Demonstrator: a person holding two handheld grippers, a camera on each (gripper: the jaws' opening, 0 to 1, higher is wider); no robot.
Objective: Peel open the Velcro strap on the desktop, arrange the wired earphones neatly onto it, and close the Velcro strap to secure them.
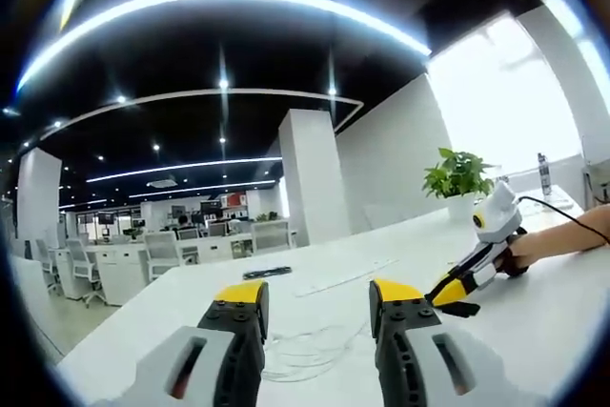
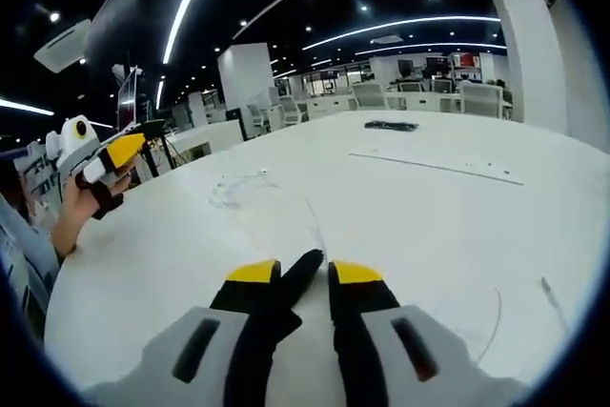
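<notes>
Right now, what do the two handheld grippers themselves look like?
Each gripper has pale grey bodies with dark slots, black fingers and yellow tips. The left gripper and right gripper match. Seen from the side, the right gripper carries a white housing with a yellow ring, and a thin black cable runs from it.

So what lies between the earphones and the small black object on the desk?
Bare desk between earphones and black object, per the right gripper view.

Earphones point(image 1: 310, 345) on desk point(image 1: 534, 302), strap point(image 1: 267, 273) beyond

Right tongs point(image 2: 305, 278) pinch a black Velcro strap point(image 2: 297, 278) above the desk point(image 2: 429, 226).
</notes>
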